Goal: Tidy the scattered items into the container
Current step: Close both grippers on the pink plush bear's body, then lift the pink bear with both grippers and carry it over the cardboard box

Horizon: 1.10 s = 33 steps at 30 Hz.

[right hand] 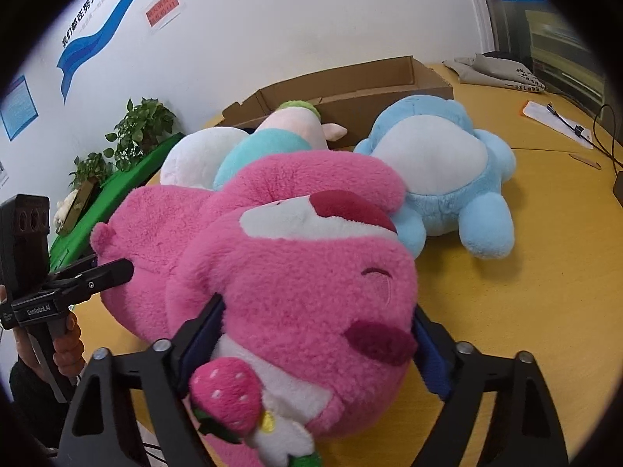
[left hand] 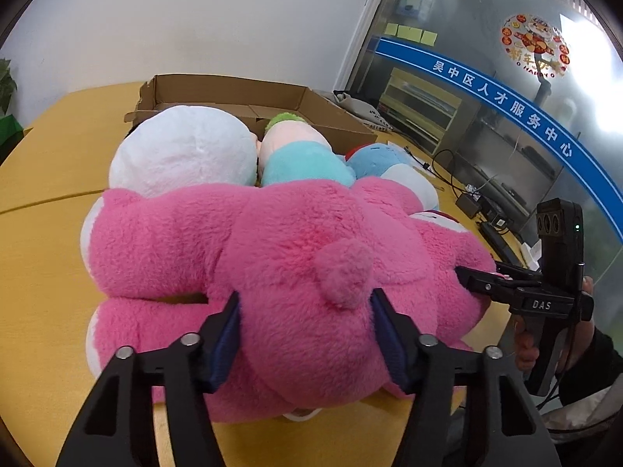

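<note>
Left wrist view: left gripper [left hand: 305,321] and right gripper [right hand: 317,344] are both squeezing the pink bear [left hand: 272,241] between their jaws.

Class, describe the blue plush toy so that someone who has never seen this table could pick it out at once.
Find the open cardboard box on the yellow table. Just in front of its right end lies the blue plush toy, beside the big pink bear. It alone is sky blue with a round white belly and stubby legs.
</note>
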Tool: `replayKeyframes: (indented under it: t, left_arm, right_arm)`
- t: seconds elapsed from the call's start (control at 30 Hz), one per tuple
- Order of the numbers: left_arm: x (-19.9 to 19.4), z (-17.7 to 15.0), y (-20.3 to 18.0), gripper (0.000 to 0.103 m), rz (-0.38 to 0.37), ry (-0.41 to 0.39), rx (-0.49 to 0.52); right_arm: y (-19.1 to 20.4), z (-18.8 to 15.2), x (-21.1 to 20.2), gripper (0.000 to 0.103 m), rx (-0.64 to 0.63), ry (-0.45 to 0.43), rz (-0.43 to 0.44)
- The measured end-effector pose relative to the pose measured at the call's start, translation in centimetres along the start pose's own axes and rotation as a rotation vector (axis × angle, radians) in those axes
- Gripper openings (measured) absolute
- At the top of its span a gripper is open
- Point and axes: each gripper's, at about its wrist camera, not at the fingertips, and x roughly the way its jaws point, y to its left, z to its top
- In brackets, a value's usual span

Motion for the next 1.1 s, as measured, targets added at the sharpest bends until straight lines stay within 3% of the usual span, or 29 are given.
replayKeyframes:
  t: [0.03, 0.1, 0.3, 0.4, 0.47, 0.5, 0.53, 0.6, 0.67, 0.73, 0.77, 0.8, 0.83, 1.0, 1.1]
  left_arm:
    - [-0.5, -0.1, 0.1, 0.051, -0.007, -0.006, 0.001]
    - [-1.3, -0.2, 0.0, 0.046, -0.012, -0.014, 0.007]
    - [-2.3, -0.6, 0.5, 0.045, -0.043, -0.005, -0.011]
    - [-2.3, -1.0, 0.5, 0.045, -0.058, 0.0, -0.02]
    - [-2.1, -1.1, 0.8, 0.059, -0.073, 0.001, -0.038]
    - [-1.8, -0.9, 1.2, 0.077, -0.079, -0.007, -0.065]
    - [-1.4, -0.8, 1.5, 0.088, -0.081, -0.001, -0.082]
    - [-0.1, -0.8, 1.7, 0.088, -0.096, 0.024, -0.093]
    - [0.3, -0.8, 1.6, 0.08, -0.102, 0.023, -0.089]
    - [-0.1, -0.8, 1.7, 0.061, -0.12, 0.015, -0.085]
    - [-0.3, -0.9, 1.9, 0.057, -0.132, 0.016, -0.088]
    - [-0.9, -1.0, 2.2, 0.045, -0.155, 0.017, -0.095]
    - [-1.2, -1.1, 2.3, 0.041, -0.166, 0.017, -0.098]
    - [-3.8, -1.1, 2.5, 0.04, -0.211, 0.0, -0.119]
    - [-5.1, -0.3, 2.1, 0.04, -0.202, -0.027, -0.109]
  right_arm:
    - [0.1, -0.1, -0.2, 0.077, 0.009, -0.006, 0.004]
    - [0.2, -0.1, -0.6, 0.074, 0.026, -0.018, 0.011]
    - [1.8, 0.0, -2.1, 0.069, -0.009, -0.062, 0.016]
    - [1.9, 0.4, -1.7, 0.069, -0.039, -0.032, 0.006]
    - [1.2, 0.4, -0.9, 0.069, -0.019, 0.003, 0.008]
    - [0.8, 0.5, -0.5, 0.073, -0.004, 0.018, 0.013]
    - [0.4, 0.5, -0.2, 0.083, 0.013, 0.028, 0.018]
    - [-0.2, 0.6, 0.3, 0.091, 0.048, 0.046, 0.03]
    - [-0.2, 0.5, 0.4, 0.091, 0.042, 0.049, 0.029]
    - [0.6, 0.6, 0.0, 0.077, -0.007, 0.027, 0.017]
    - [1.0, 0.6, -0.3, 0.073, -0.022, 0.012, 0.014]
    - [1.2, 0.7, -0.6, 0.071, -0.029, -0.003, 0.018]
    - [1.4, 0.9, -1.0, 0.068, -0.029, -0.02, 0.03]
    - [3.1, 2.6, -3.3, 0.065, -0.061, -0.097, 0.09]
    - [4.3, 4.2, -4.4, 0.065, -0.096, -0.128, 0.1]
